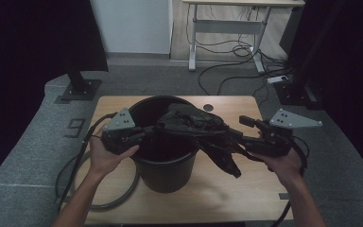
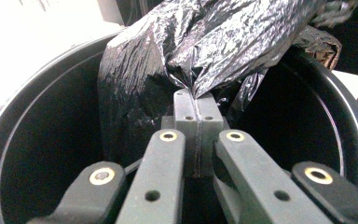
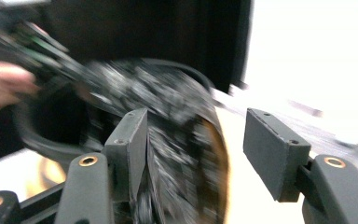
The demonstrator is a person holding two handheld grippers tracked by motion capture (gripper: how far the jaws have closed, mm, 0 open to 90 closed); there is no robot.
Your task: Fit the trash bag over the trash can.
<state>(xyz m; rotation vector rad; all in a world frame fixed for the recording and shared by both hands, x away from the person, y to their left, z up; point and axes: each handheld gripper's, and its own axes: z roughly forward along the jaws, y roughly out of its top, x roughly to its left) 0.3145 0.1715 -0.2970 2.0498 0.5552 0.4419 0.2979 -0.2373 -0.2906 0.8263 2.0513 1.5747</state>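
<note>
A black bucket (image 1: 165, 172) stands on the wooden table (image 1: 236, 189). A crumpled black plastic bag (image 1: 203, 126) lies across its rim and hangs down its right side. My left gripper (image 1: 158, 128) reaches in over the bucket's left rim. In the left gripper view it (image 2: 196, 100) is shut on a fold of the bag (image 2: 223, 42), above the bucket's inner wall (image 2: 42, 154). My right gripper (image 1: 234, 137) is at the bag's right end. In the blurred right gripper view it (image 3: 196, 135) stands open, with the bag (image 3: 177, 158) against one jaw and a wide gap to the other.
A grey cable (image 1: 123, 196) loops on the table to the bucket's left. A small round hole (image 1: 208, 108) is near the table's far edge. Black stands (image 1: 78, 87) rise at both far corners. A desk (image 1: 227, 23) with loose cables stands behind.
</note>
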